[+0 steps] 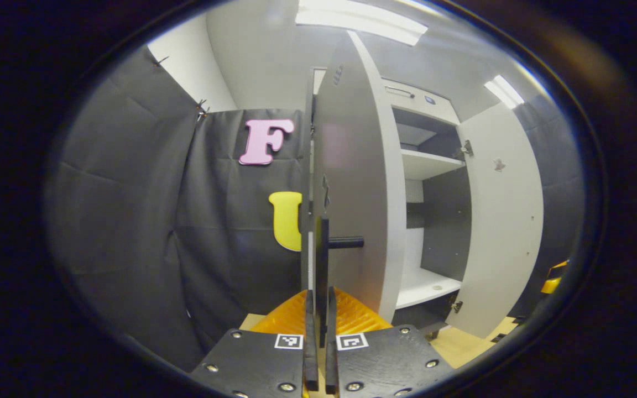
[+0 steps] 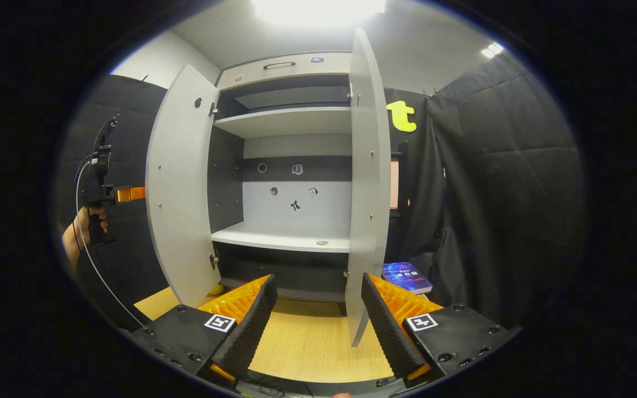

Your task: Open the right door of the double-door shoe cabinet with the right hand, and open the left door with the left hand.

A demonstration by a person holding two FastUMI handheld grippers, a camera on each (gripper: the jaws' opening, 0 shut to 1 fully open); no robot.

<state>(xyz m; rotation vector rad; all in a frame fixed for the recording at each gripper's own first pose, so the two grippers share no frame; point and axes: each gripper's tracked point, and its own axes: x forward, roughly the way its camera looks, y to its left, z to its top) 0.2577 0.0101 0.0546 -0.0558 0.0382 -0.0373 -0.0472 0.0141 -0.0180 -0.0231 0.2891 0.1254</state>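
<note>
Left gripper view: left gripper [image 1: 320, 309] has its fingers drawn close, pinching the dark vertical handle [image 1: 323, 260] of the left door [image 1: 351, 182], which rises straight up from between the jaws. A short peg of the handle juts to the right, above the tips. The door stands edge-on, swung well out. Right of the jaws and farther off: open shoe cabinet [image 1: 426, 166] with pale shelves, and beyond it the right door [image 1: 501, 221], also swung out.

Right gripper view: right gripper [image 2: 316, 304] has its jaws spread wide, nothing between them but wooden floor [image 2: 307, 342]. Right door [image 2: 368, 182] stands open just above the right finger, apart from it. Left door [image 2: 177, 188] is open, up and left of the jaws. Beyond it a hand [image 2: 78, 232] holds the left gripper's handle. A book [image 2: 407, 277] lies on the floor beside the right finger.
</note>
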